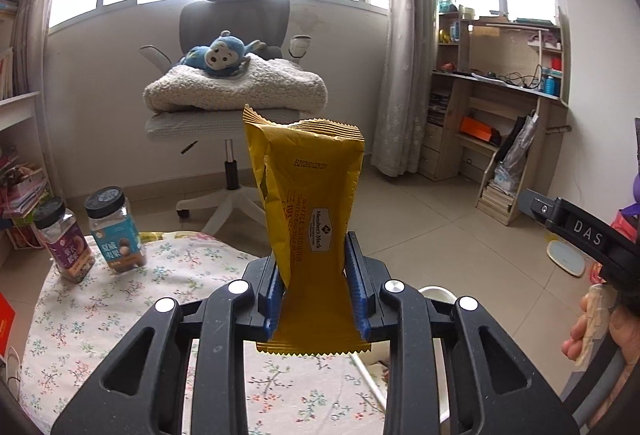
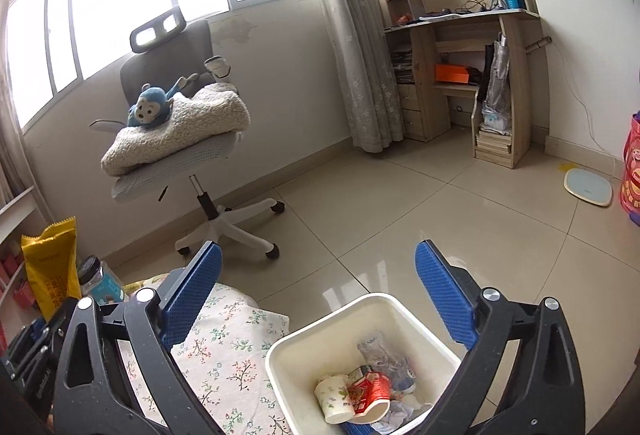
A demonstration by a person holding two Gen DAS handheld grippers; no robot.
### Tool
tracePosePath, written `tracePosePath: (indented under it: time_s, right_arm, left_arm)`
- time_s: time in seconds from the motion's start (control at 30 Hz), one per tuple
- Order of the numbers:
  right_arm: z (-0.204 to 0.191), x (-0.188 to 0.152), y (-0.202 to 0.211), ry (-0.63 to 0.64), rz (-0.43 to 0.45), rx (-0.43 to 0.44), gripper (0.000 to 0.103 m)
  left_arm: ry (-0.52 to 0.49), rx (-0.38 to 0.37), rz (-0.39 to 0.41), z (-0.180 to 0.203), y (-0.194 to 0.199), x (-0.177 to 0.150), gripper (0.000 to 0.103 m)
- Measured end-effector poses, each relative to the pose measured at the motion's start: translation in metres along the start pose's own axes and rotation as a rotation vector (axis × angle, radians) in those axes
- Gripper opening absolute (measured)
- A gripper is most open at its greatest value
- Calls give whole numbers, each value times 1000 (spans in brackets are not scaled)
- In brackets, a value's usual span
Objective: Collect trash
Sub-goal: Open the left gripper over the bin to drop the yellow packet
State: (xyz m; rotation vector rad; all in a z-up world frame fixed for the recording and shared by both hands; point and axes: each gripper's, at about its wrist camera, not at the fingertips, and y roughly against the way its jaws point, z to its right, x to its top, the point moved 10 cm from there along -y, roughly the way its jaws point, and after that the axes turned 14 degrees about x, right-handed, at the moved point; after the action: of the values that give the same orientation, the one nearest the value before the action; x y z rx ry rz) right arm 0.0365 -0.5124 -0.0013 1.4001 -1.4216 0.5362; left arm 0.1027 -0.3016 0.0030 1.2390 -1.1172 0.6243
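Left gripper (image 1: 316, 275) upright, clamping wrapper (image 1: 308, 187)

Blue plush monkey (image 1: 224, 53) atop cream blanket (image 1: 236, 85) on office chair (image 1: 234, 15); two jars (image 1: 92, 231) on floral cloth (image 1: 132, 299)

the left tool (image 1: 316, 287) hides the lower middle of the yellow wrapper (image 1: 308, 195) behind its blue pads. the white bin (image 2: 304, 347) is cut by the bottom edge and its right wall sits behind the right tool (image 2: 320, 299). the jar labels (image 1: 116, 247) are too small to read. the near hand (image 1: 592, 327) is cut off at right.
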Motion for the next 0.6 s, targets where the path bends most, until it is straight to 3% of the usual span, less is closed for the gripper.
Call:
tracePosePath:
  time_s: [0.3,0.37,0.47,0.53,0.6]
  right_arm:
    - [55,19,24,-80,69,-89,95]
    - [63,24,32,-79,91,-110,95]
    - [71,29,43,-90,123,-130,96]
    - [76,32,51,-88,148,-150,96]
    - [76,36,58,-65,173,-178,96]
  left_arm:
    - [-56,-124,-66,87,-5,-13,32]
    - [-75,-153,-87,105,-6,-16,39]
    - [-90,-175,-115,123,-8,-17,59]
    - [-89,-161,-135,123,-11,-17,73]
    - [-90,-141,-142,121,-13,-16,79]
